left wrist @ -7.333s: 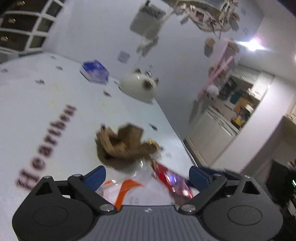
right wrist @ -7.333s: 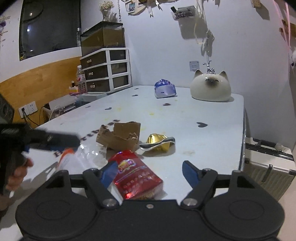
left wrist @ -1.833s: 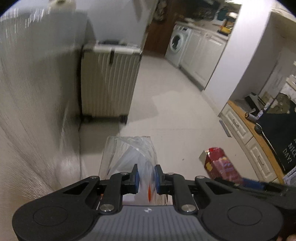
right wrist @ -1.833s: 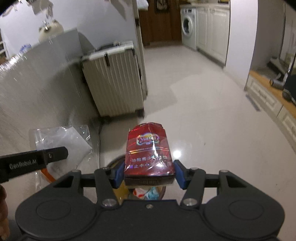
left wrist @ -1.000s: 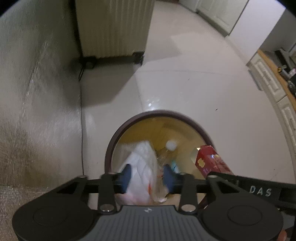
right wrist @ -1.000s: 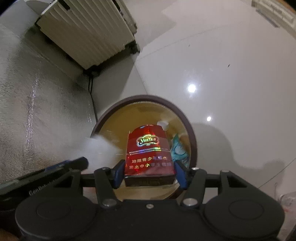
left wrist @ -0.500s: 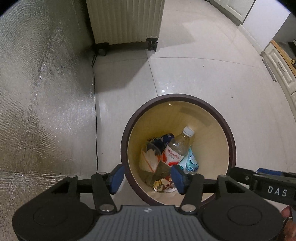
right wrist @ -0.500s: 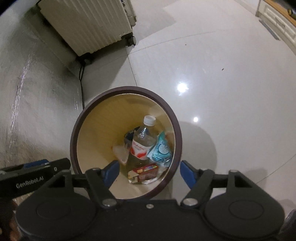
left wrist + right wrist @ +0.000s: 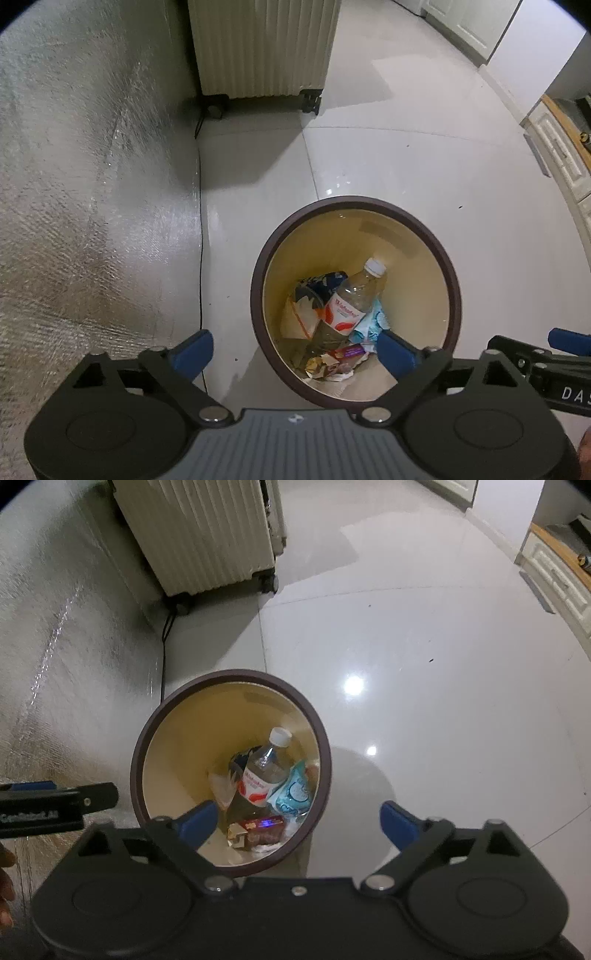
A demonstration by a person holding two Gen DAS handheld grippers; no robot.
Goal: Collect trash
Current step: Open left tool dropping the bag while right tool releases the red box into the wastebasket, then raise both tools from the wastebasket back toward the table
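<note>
A round trash bin with a dark brown rim and cream inside stands on the floor below both grippers; it also shows in the right wrist view. Inside lie a clear plastic bottle, a red cigarette pack, a clear plastic bag and a blue wrapper. My left gripper is open and empty above the bin's left rim. My right gripper is open and empty above the bin's right rim.
A cream ribbed suitcase on wheels stands beyond the bin. A silver foil-covered table side rises on the left, with a black cable along its foot. Glossy white tiles spread right toward cabinets.
Both grippers let go of their trash: the plastic bag and the red pack dropped into the bin. Both jaws opened wider and both grippers rose a little above the bin.
</note>
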